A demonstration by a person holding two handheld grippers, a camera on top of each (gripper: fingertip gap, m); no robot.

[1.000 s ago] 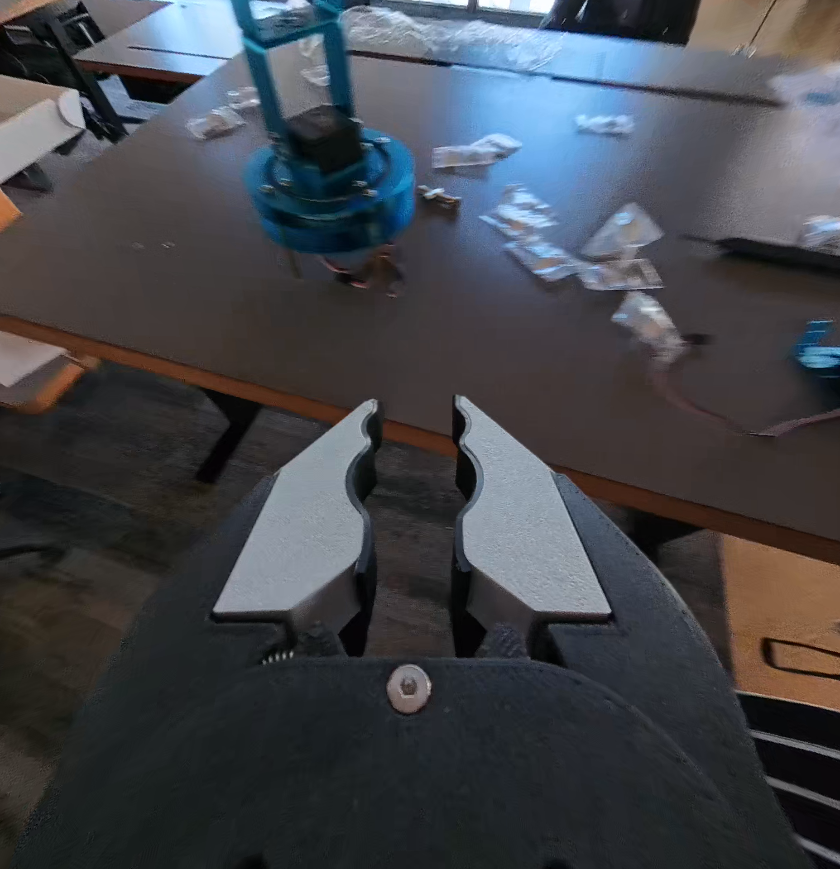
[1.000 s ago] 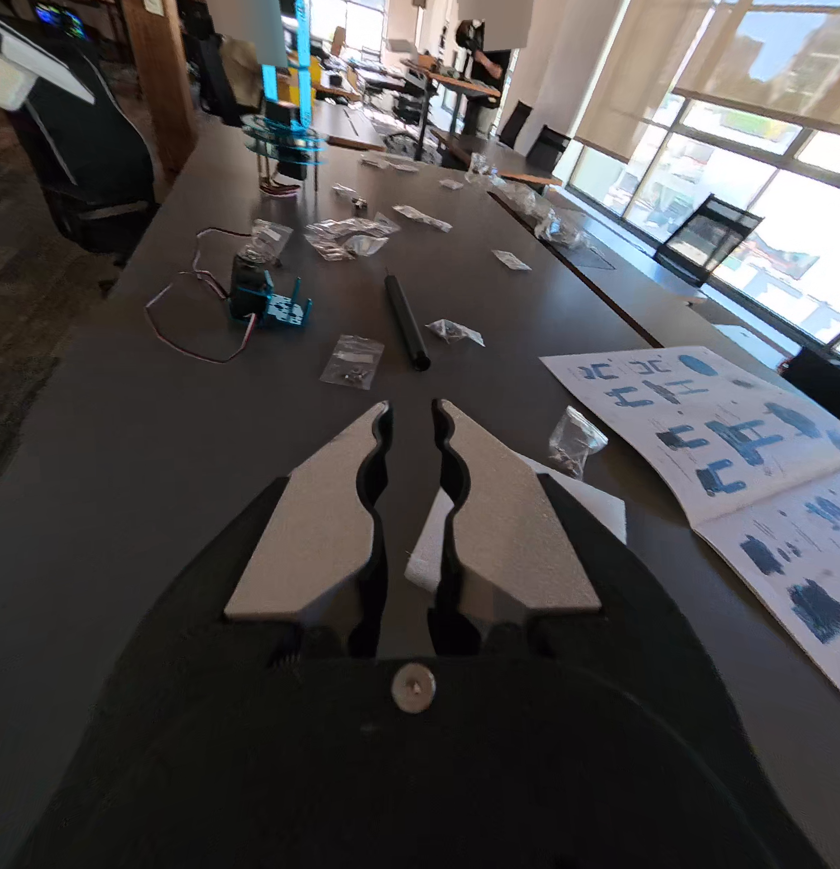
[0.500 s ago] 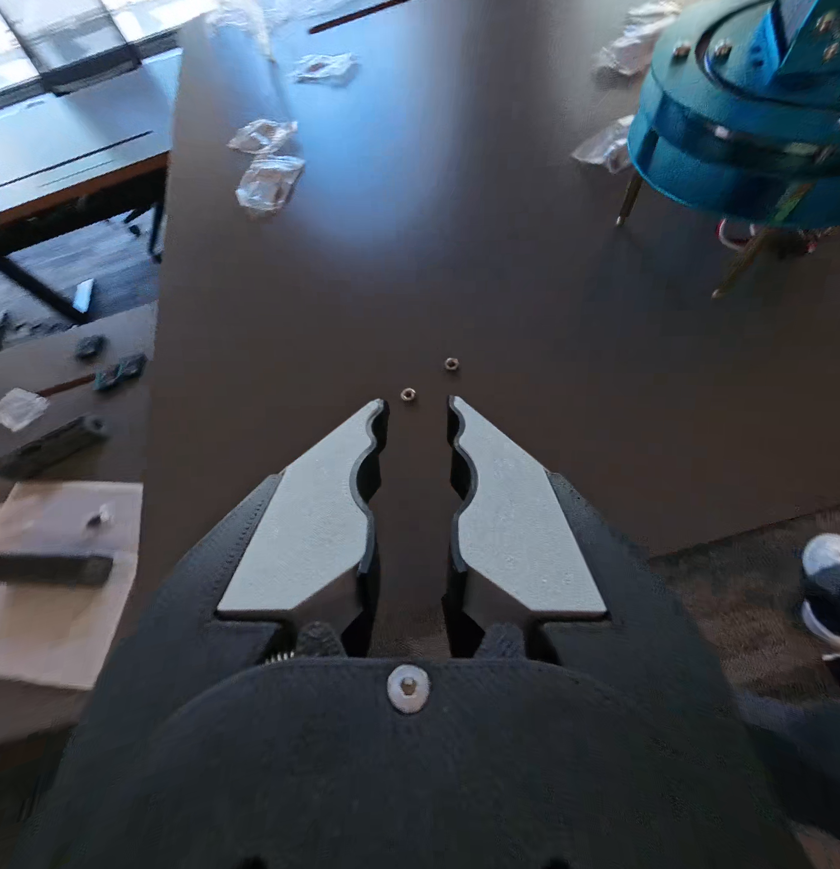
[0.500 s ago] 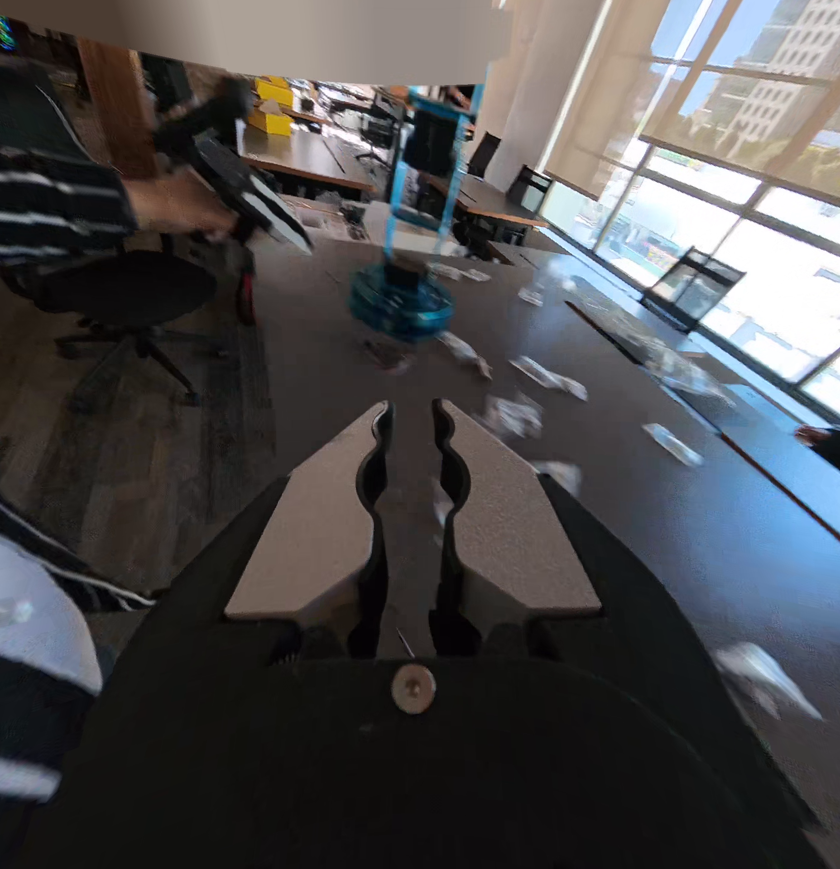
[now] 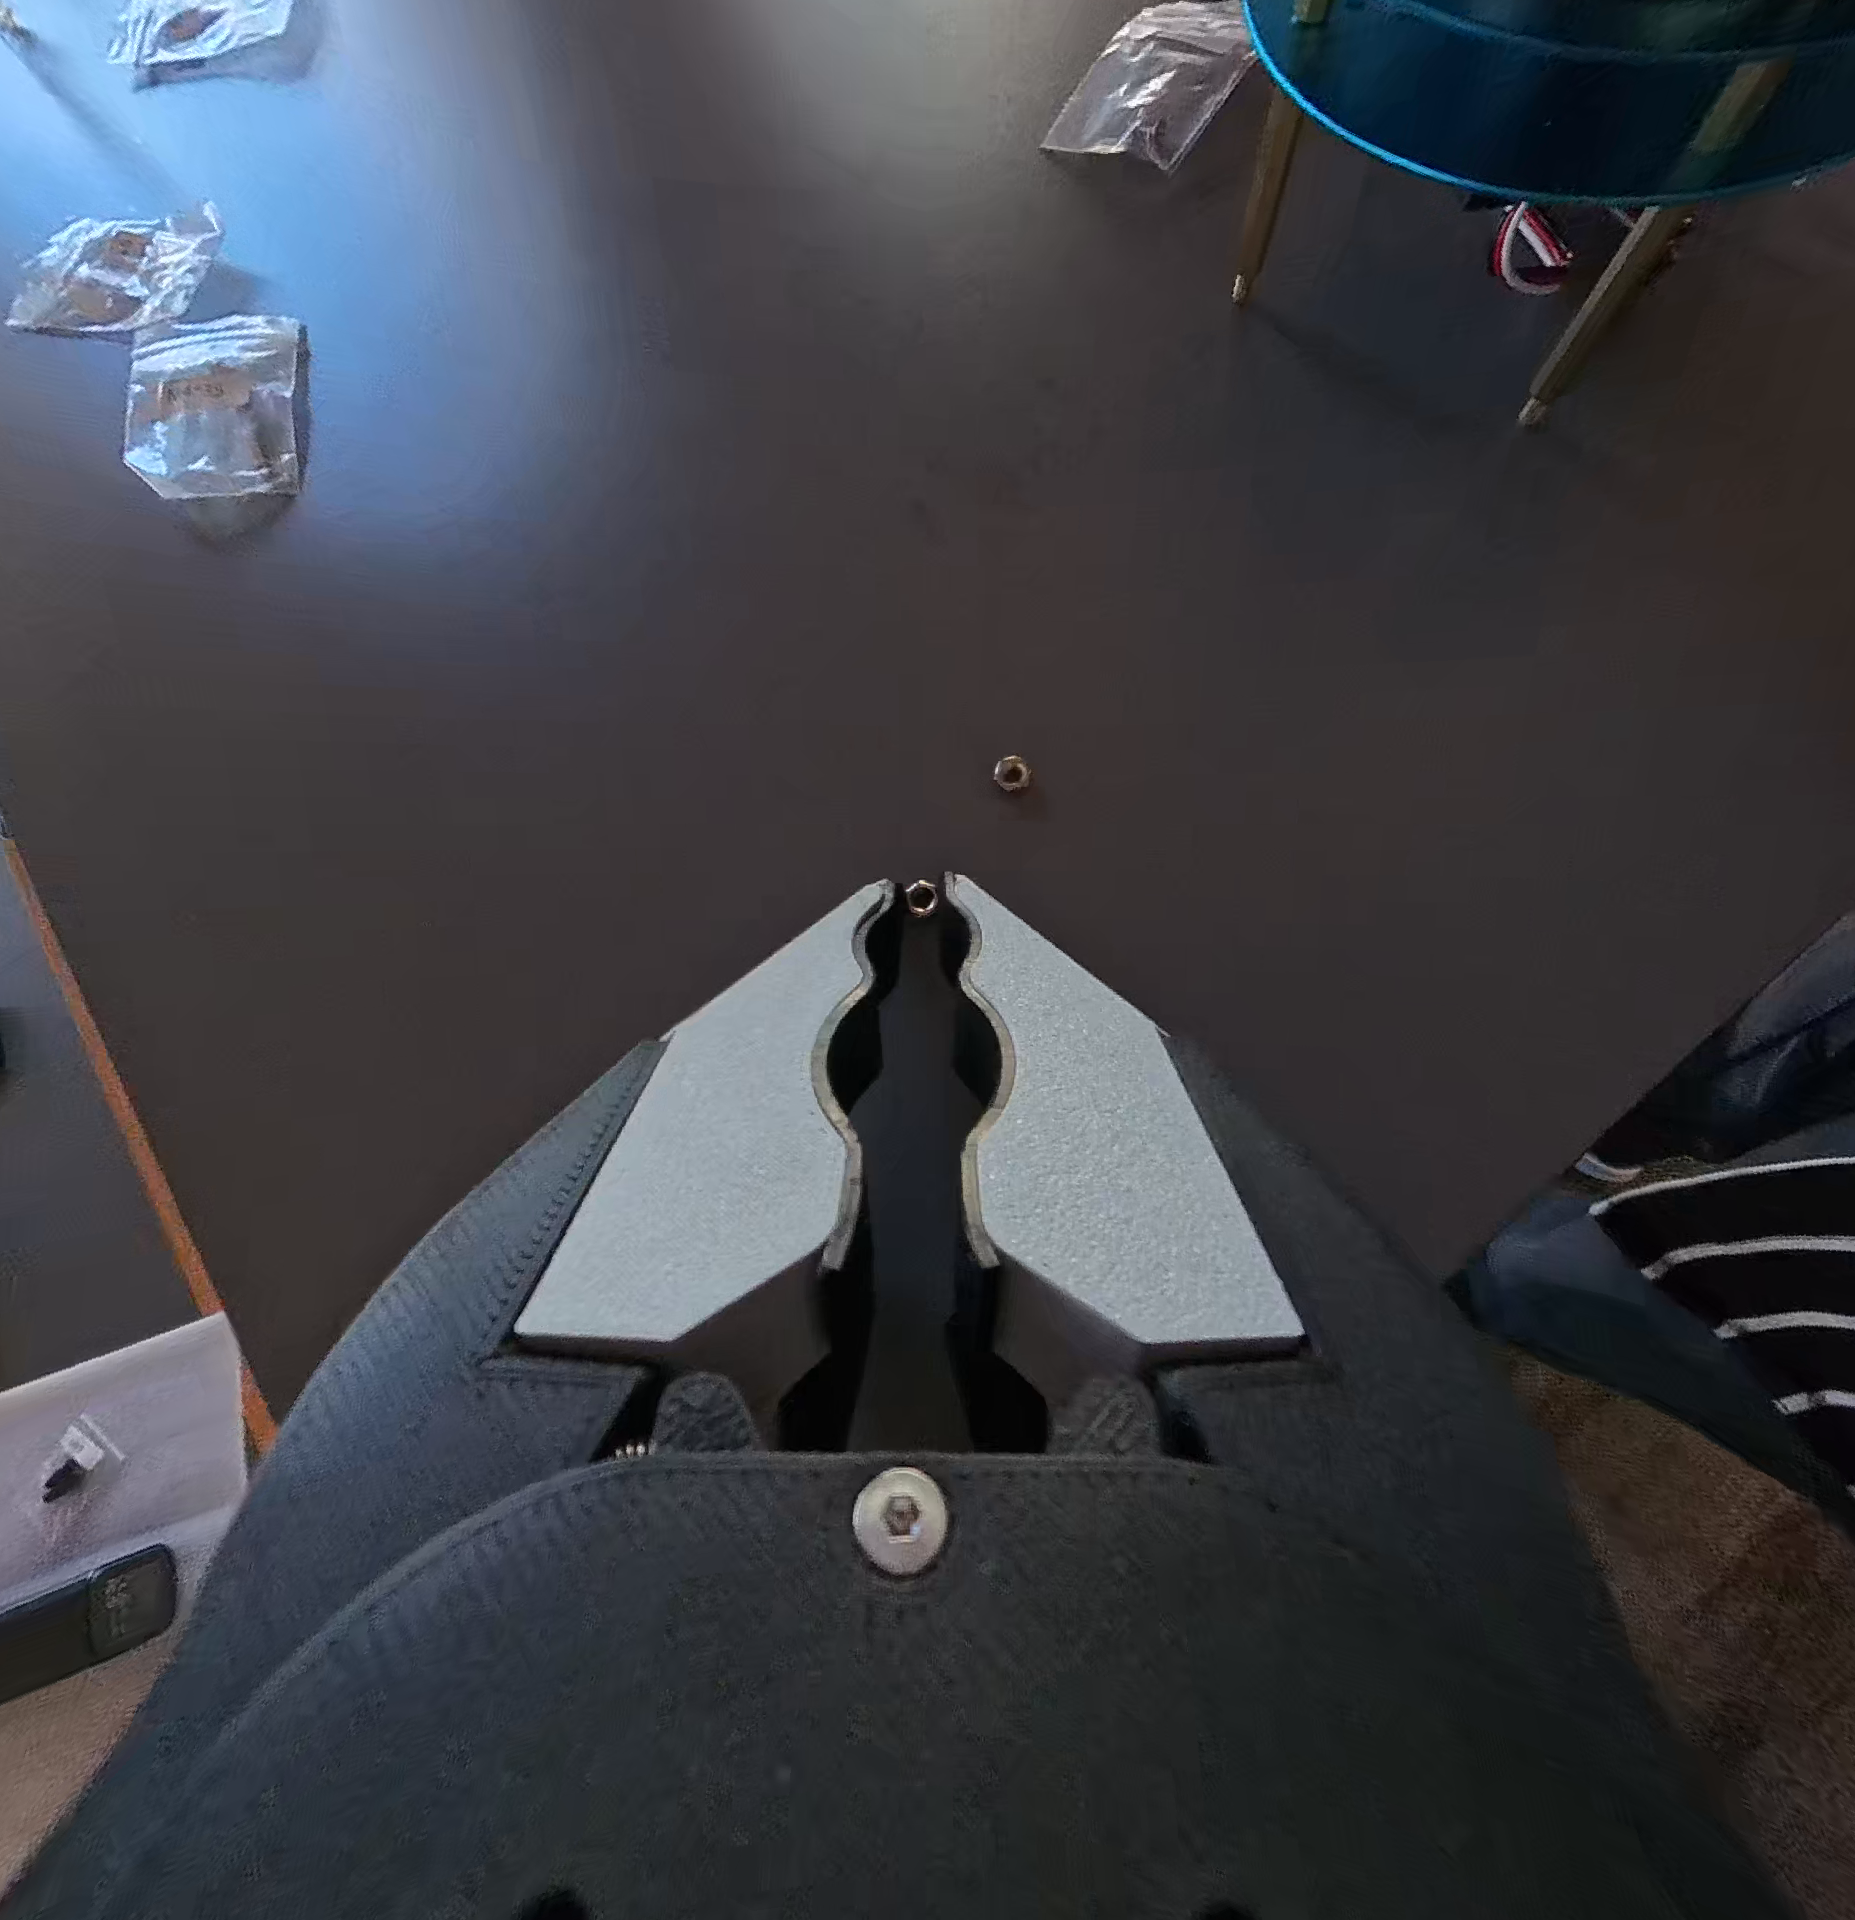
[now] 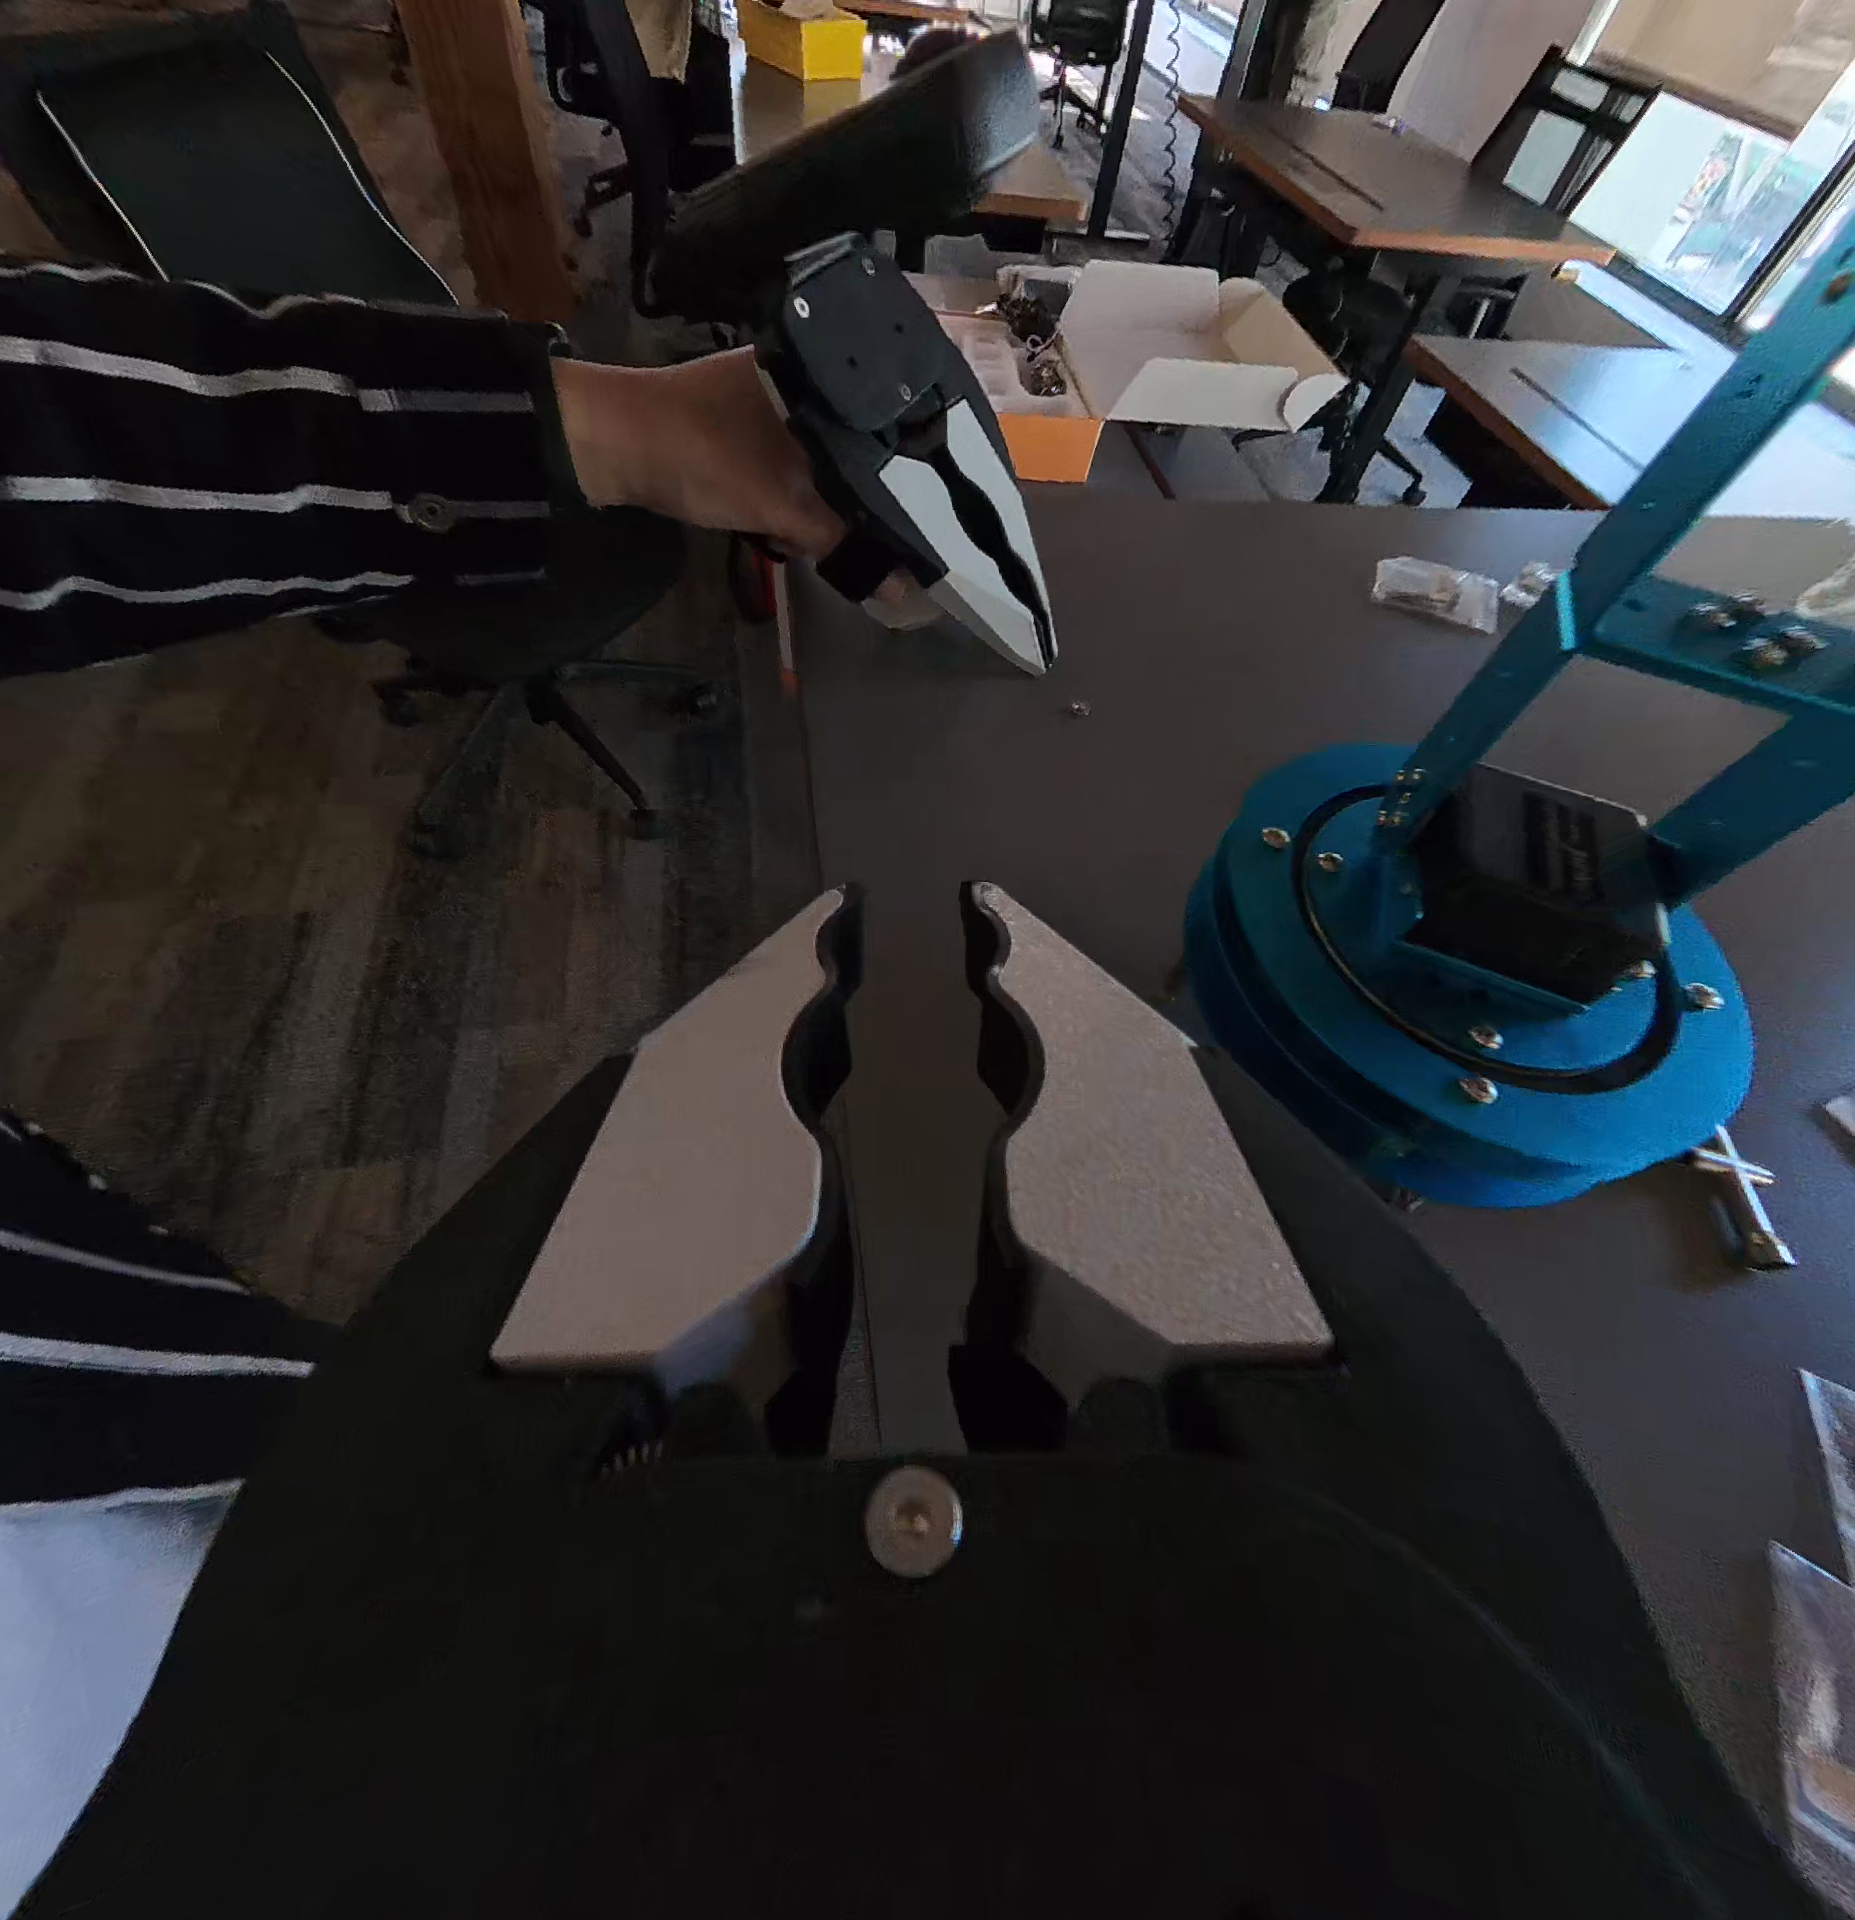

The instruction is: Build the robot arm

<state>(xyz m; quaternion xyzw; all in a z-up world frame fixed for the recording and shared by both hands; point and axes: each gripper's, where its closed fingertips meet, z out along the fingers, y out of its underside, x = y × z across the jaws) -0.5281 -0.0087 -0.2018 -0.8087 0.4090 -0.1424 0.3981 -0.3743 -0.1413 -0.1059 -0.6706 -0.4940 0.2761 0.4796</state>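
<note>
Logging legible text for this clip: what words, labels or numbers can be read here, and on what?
Clear parts bag: label, too blurred to read.
Black servo in the blue turntable base: faint print, unreadable.
Black device: small marking, too small.
Hex nut at the left gripper: no marking.

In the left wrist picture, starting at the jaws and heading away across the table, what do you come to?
left gripper → brass nut pinched at its tips → second nut lying free → clear parts bag beside the blue round base.
</note>
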